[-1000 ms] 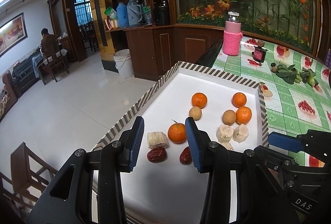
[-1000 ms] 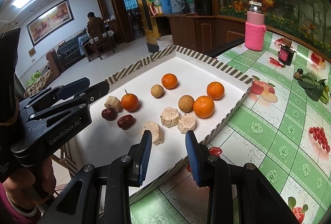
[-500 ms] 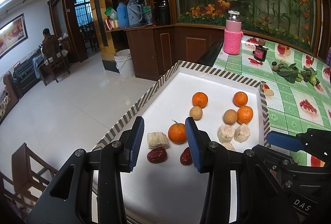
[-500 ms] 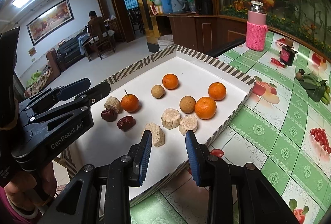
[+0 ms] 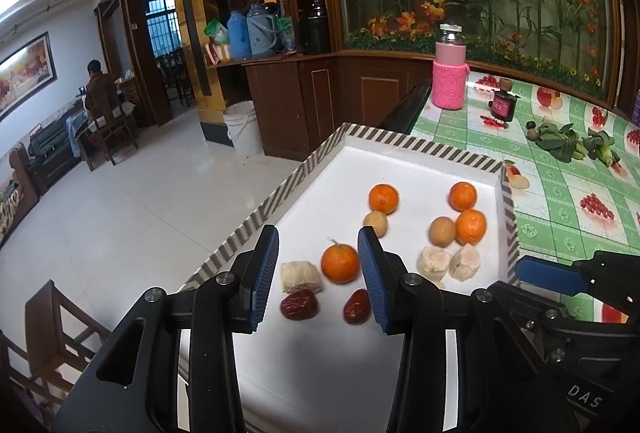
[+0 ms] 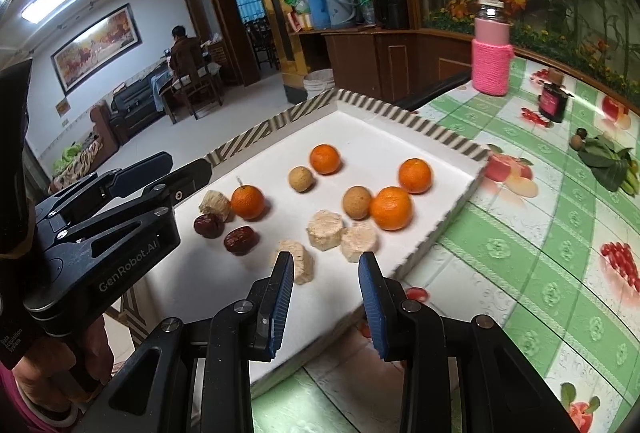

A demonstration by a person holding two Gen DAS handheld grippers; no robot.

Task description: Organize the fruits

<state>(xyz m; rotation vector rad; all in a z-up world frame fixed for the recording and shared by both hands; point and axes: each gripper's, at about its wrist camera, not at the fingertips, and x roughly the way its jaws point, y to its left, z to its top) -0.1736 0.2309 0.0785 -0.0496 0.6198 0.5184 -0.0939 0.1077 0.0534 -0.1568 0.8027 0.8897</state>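
White tray with striped rim lying ahead of both grippers, holding all fruit. Stemmed orange sitting just beyond left gripper, framed between its parted fingers, untouched. Two red dates lying nearer, low in same gap; pale chunk resting beside stemmed orange. Three more oranges, two tan round fruits and three pale chunks lying beyond right gripper, all apart from its fingers.

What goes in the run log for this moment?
phase: pre-grasp | left tool: open, empty, over tray | right tool: open, empty | fruit: four oranges, none held | nearest left: stemmed orange
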